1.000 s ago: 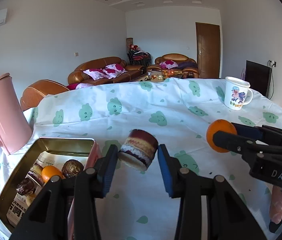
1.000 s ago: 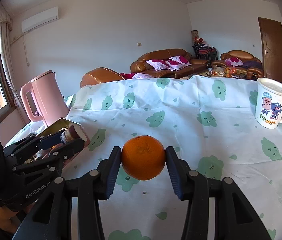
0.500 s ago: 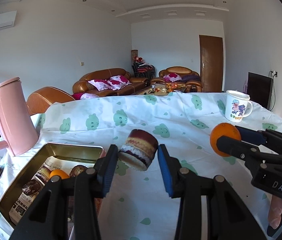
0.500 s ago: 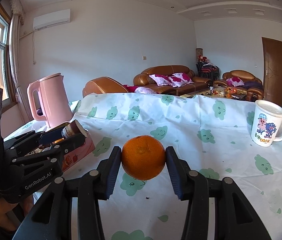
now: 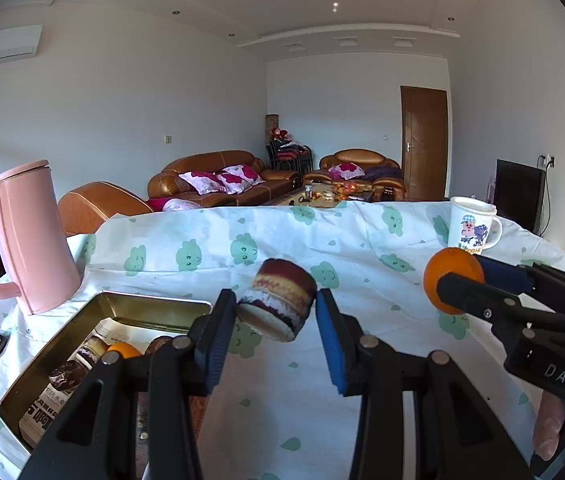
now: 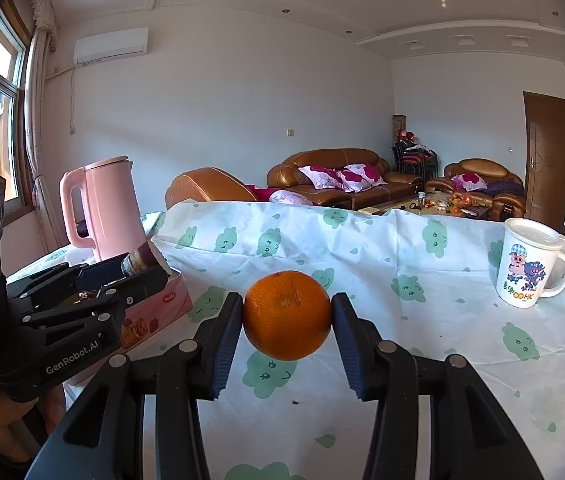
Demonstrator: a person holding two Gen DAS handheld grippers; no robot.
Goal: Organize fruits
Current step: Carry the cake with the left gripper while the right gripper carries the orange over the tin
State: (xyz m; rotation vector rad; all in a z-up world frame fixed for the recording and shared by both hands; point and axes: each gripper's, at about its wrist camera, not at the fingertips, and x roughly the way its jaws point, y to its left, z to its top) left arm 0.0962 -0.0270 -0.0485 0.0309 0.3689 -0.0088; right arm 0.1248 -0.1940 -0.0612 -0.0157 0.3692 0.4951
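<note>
The left gripper (image 5: 276, 316) pinches a layered round cake slice (image 5: 278, 299) above the cloth-covered desk (image 5: 362, 248), while the right gripper (image 6: 287, 318) clamps a round orange fruit (image 6: 287, 315).

My left gripper (image 5: 276, 330) and right gripper (image 6: 286, 334) hover side by side, both tilted slightly downward, jaws part-closed with blue pads (image 6: 226, 340) pressing on what sits between them; my fingers (image 5: 548, 426) wrap the right handle.

Orange (image 6: 286, 315) clamped in right tool (image 6: 287, 320) above cloud-print tablecloth (image 6: 402, 280), mug (image 6: 530, 268) far right.
</note>
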